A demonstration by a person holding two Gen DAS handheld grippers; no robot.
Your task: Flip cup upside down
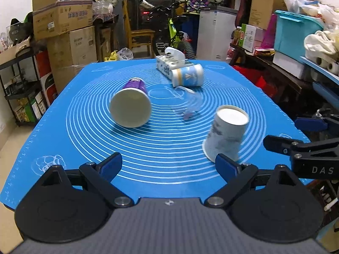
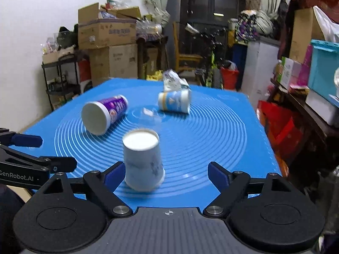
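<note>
A white paper cup with a grey print stands upside down on the blue mat, base up. My left gripper is open and empty, its right finger just in front of the cup. My right gripper is open and empty, with the cup between its fingers close to the left finger. A purple cup lies on its side. A blue and white cup lies on its side further back. A clear plastic cup lies between them.
A tissue pack lies at the far edge of the mat. Stacked cardboard boxes and a black shelf stand to the left. Cluttered shelves and a blue bin line the right side.
</note>
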